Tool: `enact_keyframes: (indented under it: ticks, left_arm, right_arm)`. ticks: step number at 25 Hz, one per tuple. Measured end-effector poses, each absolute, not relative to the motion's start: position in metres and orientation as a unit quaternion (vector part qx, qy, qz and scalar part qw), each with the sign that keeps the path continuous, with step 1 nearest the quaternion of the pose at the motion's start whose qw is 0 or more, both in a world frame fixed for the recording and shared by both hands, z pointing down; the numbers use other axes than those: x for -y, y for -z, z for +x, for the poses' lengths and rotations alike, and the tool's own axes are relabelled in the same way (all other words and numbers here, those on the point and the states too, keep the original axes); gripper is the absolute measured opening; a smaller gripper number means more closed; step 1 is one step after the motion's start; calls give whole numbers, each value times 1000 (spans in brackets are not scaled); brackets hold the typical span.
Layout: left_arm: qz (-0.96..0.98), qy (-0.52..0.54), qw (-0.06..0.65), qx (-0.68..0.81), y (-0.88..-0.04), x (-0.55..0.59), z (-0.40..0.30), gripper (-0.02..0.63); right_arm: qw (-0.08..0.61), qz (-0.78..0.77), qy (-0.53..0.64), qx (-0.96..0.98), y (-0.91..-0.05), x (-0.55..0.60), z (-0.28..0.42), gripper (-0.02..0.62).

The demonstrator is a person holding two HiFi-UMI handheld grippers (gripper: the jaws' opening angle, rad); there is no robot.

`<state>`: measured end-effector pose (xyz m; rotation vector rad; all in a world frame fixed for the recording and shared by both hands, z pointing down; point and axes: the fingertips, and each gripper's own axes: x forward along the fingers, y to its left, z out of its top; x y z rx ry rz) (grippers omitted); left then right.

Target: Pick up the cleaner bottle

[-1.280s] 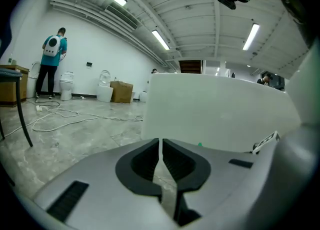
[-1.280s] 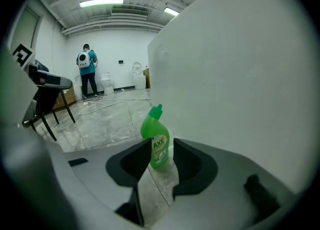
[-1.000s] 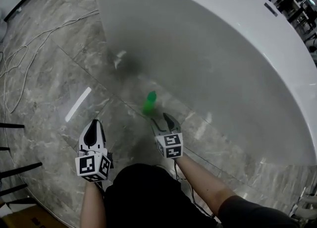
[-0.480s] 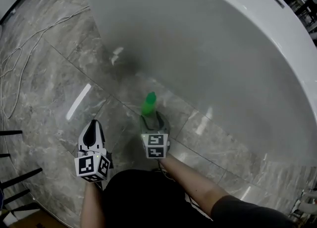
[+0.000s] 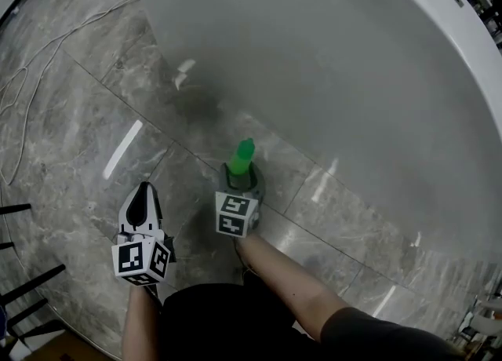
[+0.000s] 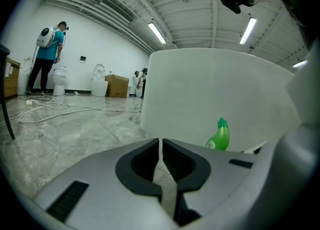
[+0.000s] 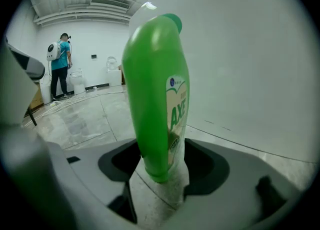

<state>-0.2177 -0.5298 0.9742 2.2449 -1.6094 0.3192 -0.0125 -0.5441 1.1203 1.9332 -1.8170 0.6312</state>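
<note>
The green cleaner bottle [image 5: 241, 157] stands upright on the marble floor close to the white bathtub's wall. My right gripper [image 5: 240, 183] is low at the bottle's near side. In the right gripper view the bottle [image 7: 155, 94] fills the middle, its base between the two jaws. Those jaws have just been opening and stand wide, and the pads do not visibly press on the bottle. My left gripper [image 5: 143, 204] hovers over the floor to the left, shut with nothing in it [image 6: 161, 141]. From there the bottle [image 6: 219, 136] shows off to the right.
The white bathtub [image 5: 337, 53] curves across the back and right. Cables [image 5: 31, 85] trail over the floor at far left, and black stand legs [image 5: 27, 277] jut in at lower left. A person in a teal shirt [image 6: 49, 49], toilets and a cardboard box [image 6: 116, 85] stand far off.
My right gripper has moved left and forward from beside the bottle until its jaws stand on either side of the base. The left gripper has sunk a little.
</note>
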Motion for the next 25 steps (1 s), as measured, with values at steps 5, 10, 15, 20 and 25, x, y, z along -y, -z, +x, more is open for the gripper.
enact_keyframes:
  ticks: [5, 10, 15, 20, 25]
  left_arm:
    - [796, -118, 185, 564, -977, 533, -218, 32]
    - [799, -116, 182, 561, -973, 538, -218, 31]
    - [799, -116, 181, 561, -973, 540, -216, 32]
    - [796, -119, 188, 563, -981, 538, -218, 32]
    - [797, -119, 188, 561, -980, 539, -212, 32]
  right_arm:
    - [208, 710, -235, 631, -1127, 558, -9, 253]
    - [216, 713, -236, 624, -1134, 567, -2, 253]
    - [241, 692, -219, 644, -1140, 572, 6, 252]
    - [238, 660, -226, 675, -1145, 576, 12, 218]
    - [226, 635, -247, 696, -1142, 580, 15, 210]
